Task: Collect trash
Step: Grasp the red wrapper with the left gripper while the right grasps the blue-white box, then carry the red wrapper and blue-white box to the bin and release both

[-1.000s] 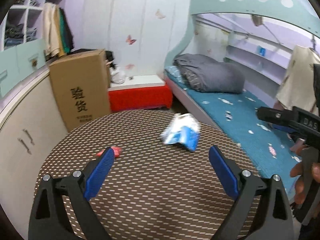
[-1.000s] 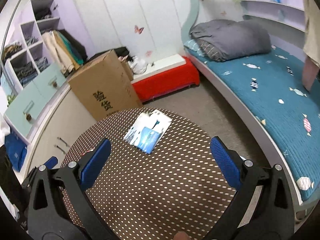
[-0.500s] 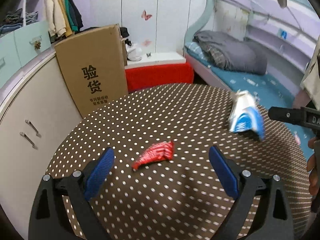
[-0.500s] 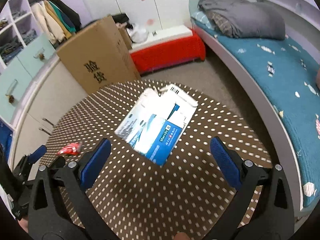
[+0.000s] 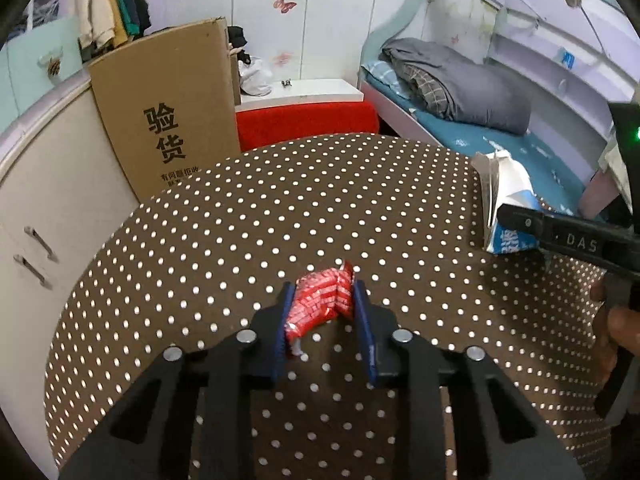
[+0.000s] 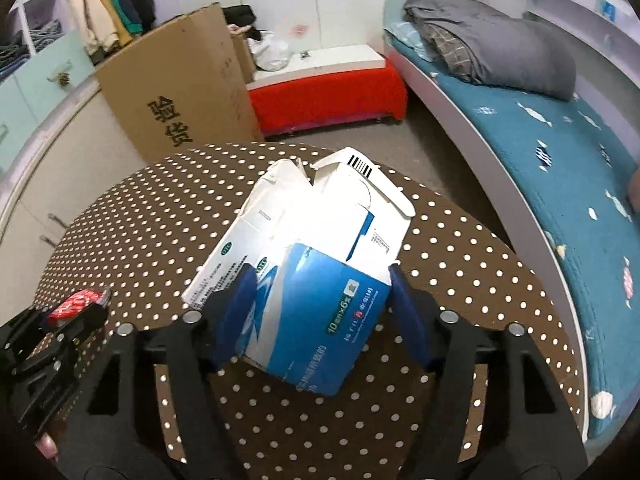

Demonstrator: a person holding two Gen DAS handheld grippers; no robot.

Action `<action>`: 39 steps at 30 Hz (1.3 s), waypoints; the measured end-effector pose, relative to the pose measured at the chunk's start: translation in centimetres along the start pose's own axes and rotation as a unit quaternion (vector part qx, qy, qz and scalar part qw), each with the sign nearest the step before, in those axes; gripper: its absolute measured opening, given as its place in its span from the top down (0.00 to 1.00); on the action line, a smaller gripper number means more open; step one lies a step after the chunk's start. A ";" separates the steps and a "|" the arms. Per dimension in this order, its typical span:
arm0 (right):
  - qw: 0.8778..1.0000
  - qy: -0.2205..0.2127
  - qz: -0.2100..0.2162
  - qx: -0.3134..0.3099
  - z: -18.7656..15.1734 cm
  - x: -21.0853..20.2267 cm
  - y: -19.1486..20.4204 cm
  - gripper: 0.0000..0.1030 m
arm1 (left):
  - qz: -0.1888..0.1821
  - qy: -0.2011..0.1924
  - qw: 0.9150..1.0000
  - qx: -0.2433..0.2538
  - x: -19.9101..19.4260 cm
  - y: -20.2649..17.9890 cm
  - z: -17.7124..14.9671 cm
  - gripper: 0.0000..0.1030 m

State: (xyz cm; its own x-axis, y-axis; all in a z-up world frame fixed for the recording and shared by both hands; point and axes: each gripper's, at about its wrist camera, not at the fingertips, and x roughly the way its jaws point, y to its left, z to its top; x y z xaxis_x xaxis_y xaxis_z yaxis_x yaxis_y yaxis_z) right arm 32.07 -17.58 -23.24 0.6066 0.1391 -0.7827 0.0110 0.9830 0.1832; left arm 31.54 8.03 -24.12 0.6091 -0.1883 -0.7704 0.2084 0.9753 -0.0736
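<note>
Left wrist view shows our left gripper (image 5: 320,300) pinching the red wrapper (image 5: 320,304) between its jaws on the polka-dot table (image 5: 280,208); our right gripper (image 6: 320,292) clamps the flattened blue-and-white carton (image 6: 312,264).

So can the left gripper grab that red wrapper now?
Yes, it looks that way. The left gripper already has its blue fingers on both sides of the red wrapper on the polka-dot table, with nothing between them.
</note>
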 end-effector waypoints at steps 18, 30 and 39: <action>0.996 -0.039 0.053 0.061 -5.0 -9.6 -7.3 0.46 | -0.054 -0.031 0.998 -0.015 -6.6 -9.2 -2.5 0.76; 0.985 -0.126 0.050 0.103 -4.7 -18.3 -15.6 0.45 | -0.097 -0.071 0.992 0.022 -9.8 -19.9 0.8 0.76; 0.974 -0.162 0.019 0.155 -5.1 -21.4 -23.8 0.45 | -0.153 -0.071 0.983 0.075 -9.3 -29.9 3.3 0.76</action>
State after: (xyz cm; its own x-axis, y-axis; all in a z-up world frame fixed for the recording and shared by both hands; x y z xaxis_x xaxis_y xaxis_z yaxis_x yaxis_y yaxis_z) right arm 14.73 -43.32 -13.89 0.8297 0.0806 -0.5523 0.1926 0.8873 0.4189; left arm 22.19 -19.79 -12.62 0.5997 -0.4944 -0.6292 0.5018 0.8449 -0.1856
